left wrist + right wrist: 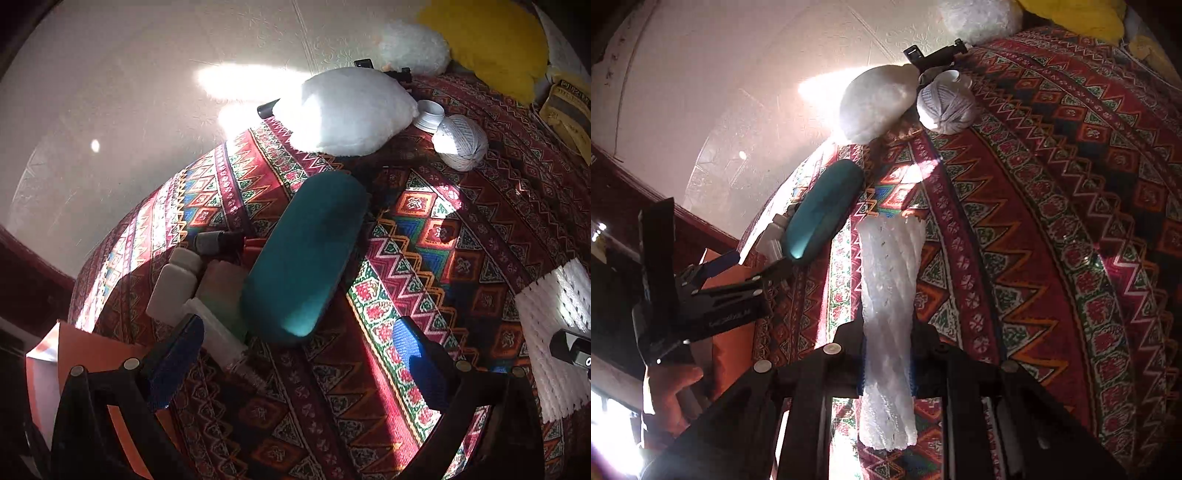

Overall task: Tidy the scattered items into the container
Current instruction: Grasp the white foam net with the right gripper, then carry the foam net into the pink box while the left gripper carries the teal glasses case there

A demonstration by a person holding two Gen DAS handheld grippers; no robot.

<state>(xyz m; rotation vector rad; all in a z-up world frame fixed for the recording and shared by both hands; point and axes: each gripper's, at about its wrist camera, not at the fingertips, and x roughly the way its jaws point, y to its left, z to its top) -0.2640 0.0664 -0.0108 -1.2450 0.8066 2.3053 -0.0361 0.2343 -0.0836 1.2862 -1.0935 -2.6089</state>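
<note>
White foam netting (886, 325) sat nearest your right lens, clenched between the 2 blue pads of your right gripper (887, 373); the sleeve ran lengthways past the jaws on both sides, so you were pinching it near its lower third rather than its middle; my judgement was that you needed to lift it straight and slowly, since soft foam mesh could sag or slide out of a light pinch; you would have done well to keep the squeeze firm before carrying it off. Your left gripper (306, 354) stood released, its 2 blue pads wide apart with only the patterned cloth (480, 236) between them; the teal case (306, 254) lay just ahead of those pads, tilted across the cloth, not touched; a small white bottle (173, 284) and other small items crowded against its left side, so a clean approach along its long axis looked wiser; the ball of yarn (460, 142) lay well beyond; I could not tell which object was the container.
</note>
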